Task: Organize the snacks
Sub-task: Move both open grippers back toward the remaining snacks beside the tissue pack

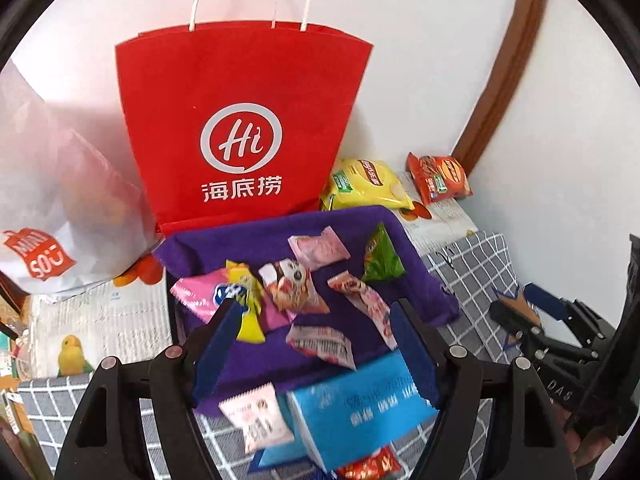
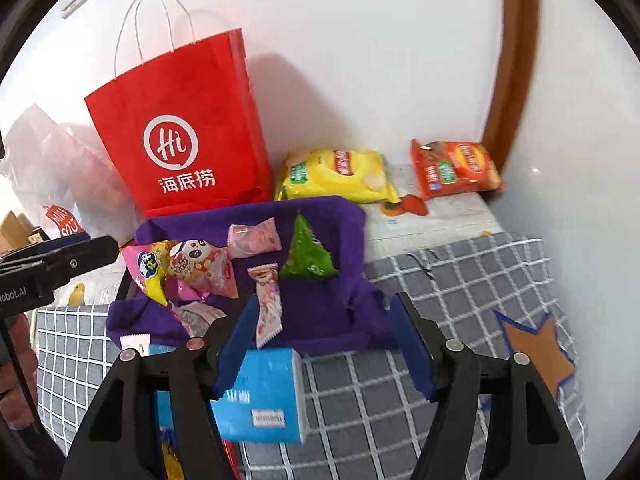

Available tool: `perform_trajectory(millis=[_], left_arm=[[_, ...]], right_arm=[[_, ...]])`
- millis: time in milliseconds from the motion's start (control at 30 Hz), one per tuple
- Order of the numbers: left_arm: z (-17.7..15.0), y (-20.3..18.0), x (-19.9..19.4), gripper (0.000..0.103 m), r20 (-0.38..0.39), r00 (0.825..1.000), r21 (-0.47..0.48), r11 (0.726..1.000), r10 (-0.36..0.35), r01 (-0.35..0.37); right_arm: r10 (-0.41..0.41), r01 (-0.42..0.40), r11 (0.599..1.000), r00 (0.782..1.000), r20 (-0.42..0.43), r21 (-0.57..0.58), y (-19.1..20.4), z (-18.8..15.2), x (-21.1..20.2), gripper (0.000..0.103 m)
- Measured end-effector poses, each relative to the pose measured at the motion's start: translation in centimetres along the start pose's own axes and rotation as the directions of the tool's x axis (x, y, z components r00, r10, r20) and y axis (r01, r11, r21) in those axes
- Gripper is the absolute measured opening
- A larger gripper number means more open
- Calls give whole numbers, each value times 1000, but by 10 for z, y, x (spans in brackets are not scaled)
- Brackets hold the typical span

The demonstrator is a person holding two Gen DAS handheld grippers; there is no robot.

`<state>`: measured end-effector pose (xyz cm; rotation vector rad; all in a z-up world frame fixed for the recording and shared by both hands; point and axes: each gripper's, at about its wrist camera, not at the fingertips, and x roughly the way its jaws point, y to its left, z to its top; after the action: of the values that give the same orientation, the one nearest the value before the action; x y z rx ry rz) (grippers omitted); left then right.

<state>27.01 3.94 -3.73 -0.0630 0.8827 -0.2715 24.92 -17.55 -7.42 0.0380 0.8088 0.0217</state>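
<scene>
L gripper hangs w/ jaws apart, nothing between the blue pads; it looks down on a purple cloth tray full of small snack packets. R gripper also parted, empty, over the tray's near edge. Green triangular packet sits toward the tray's far right, pink sweet packet beside it, panda-print packet to the left. Blue box lies just in front of the tray on the grey checked cloth, w/ a small pink packet next to it. Behind the tray stands a red paper bag, upright against the wall. To its right, a yellow chip bag and orange chip bag lie flat on the surface, apart from each other. White plastic bag slumps left of the red one.
</scene>
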Motion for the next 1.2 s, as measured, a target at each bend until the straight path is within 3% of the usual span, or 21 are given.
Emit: perform_trajectory(millis=[333,600,933,1200], left_arm=[[-37,-3,-45,75,10,1000,23,1000,19,-19],[-63,-5,-69,75,19,1000,58,998,9,-10],[-86,12,-79,75,22,1000,37,999,4,-5],[-101,23,-76,75,10,1000,-4,1000,27,-27]], right_arm=[[0,-2,1000,998,61,29,4,-35,-50,70],[10,-7,1000,993,114,-20,30,-63,-82,70],[30,-27,999,991,131,-23,50,-86,-98,70],[30,-26,999,995,98,-44,53,-100,-97,70]])
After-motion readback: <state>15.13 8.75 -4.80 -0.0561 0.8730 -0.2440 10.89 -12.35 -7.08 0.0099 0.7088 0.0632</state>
